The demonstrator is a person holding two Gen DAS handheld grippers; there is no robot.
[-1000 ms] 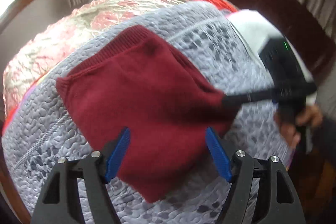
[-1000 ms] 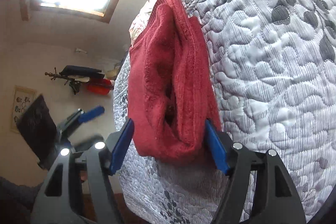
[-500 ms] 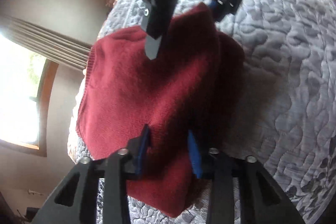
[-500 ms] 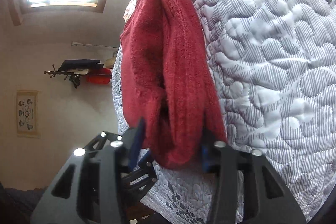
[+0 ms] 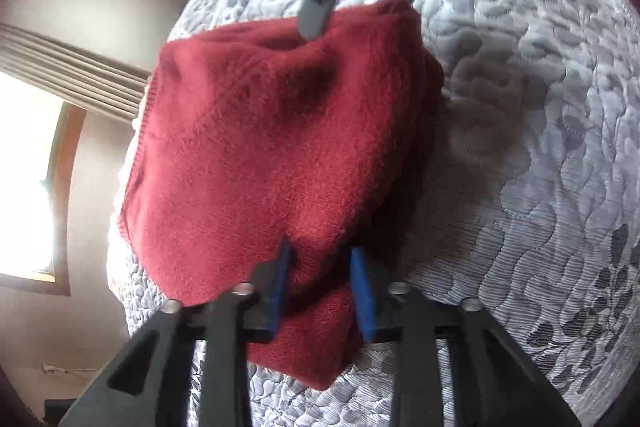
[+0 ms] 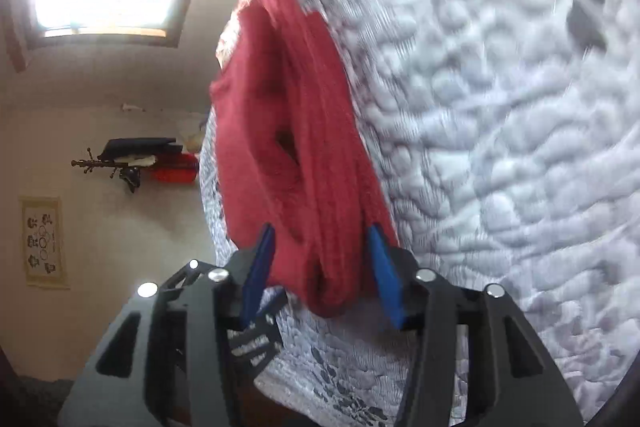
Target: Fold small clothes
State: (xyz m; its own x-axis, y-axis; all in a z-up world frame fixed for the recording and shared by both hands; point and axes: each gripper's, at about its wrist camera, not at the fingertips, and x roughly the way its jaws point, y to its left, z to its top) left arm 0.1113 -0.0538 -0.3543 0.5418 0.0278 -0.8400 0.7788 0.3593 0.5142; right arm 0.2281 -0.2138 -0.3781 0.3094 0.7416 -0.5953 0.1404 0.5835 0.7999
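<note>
A dark red knit garment (image 5: 272, 155) lies partly doubled over on the grey quilted bedspread (image 5: 540, 187). My left gripper (image 5: 320, 267) is shut on the garment's near edge, with cloth bunched between the blue pads. At the garment's far edge my right gripper (image 5: 360, 3) pinches a raised corner. In the right wrist view the red garment (image 6: 288, 131) shows as a thick folded bundle standing off the bedspread (image 6: 500, 107). There my right gripper (image 6: 322, 259) is shut on the bundle's near end.
A bright window (image 5: 24, 187) and a pleated curtain (image 5: 72, 71) are on the left. A wall rack with dark and red items (image 6: 136, 163) and a framed picture (image 6: 42, 239) are across the room. The bed's edge (image 6: 212, 211) drops off left of the garment.
My left gripper swung round to the garment's side edge and went from wide open to shut on it. My right gripper narrowed onto the bunched cloth. The garment's grasped edge has risen.
</note>
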